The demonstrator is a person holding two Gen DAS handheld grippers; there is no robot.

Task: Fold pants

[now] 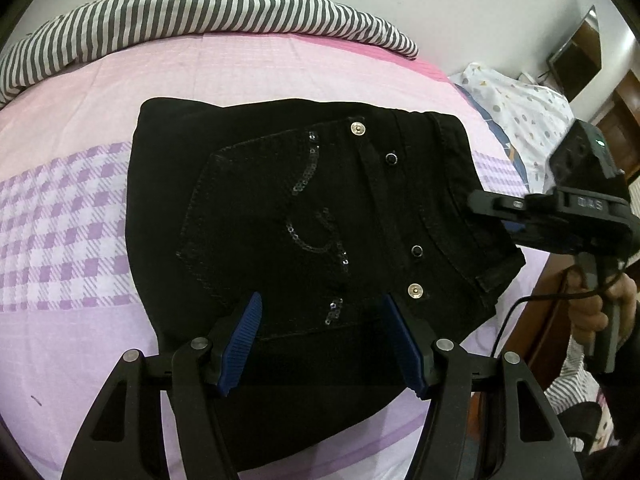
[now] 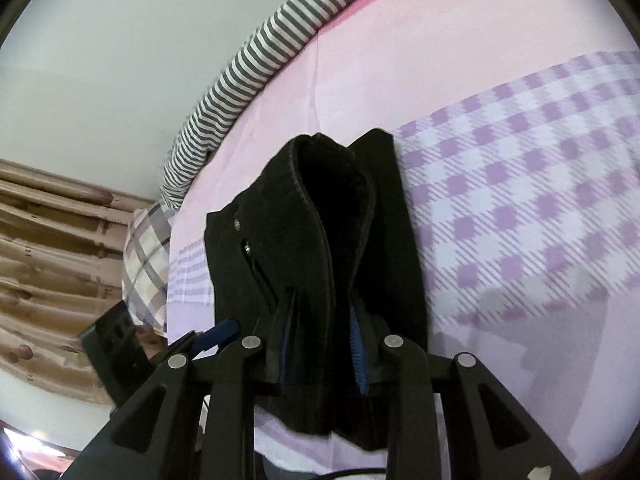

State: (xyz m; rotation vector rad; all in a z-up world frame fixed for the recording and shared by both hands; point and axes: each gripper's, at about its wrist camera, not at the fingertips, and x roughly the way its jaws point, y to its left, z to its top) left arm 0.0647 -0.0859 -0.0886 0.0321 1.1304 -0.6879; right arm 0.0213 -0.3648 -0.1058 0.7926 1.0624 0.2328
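**Folded black pants on the bed, right gripper at the waistband**

In the left wrist view a striped blanket runs along the upper left, at the far edge of the bed, whose sheet is pink above and lilac check below. The pants lie folded in the middle of the frame, a sequinned pocket and metal studs facing up. The left gripper stands at lower centre with its blue pads well apart over the near edge of the pants; they press on nothing. At the right edge the right gripper reaches the waistband, a hand on its handle. A patterned pillow sits at upper right.

In the right wrist view curtains hang at the left, with a checked pillow beside them. At centre the right gripper has a thick fold of the pants between its narrowly parted pads; whether they press on the cloth I cannot tell.
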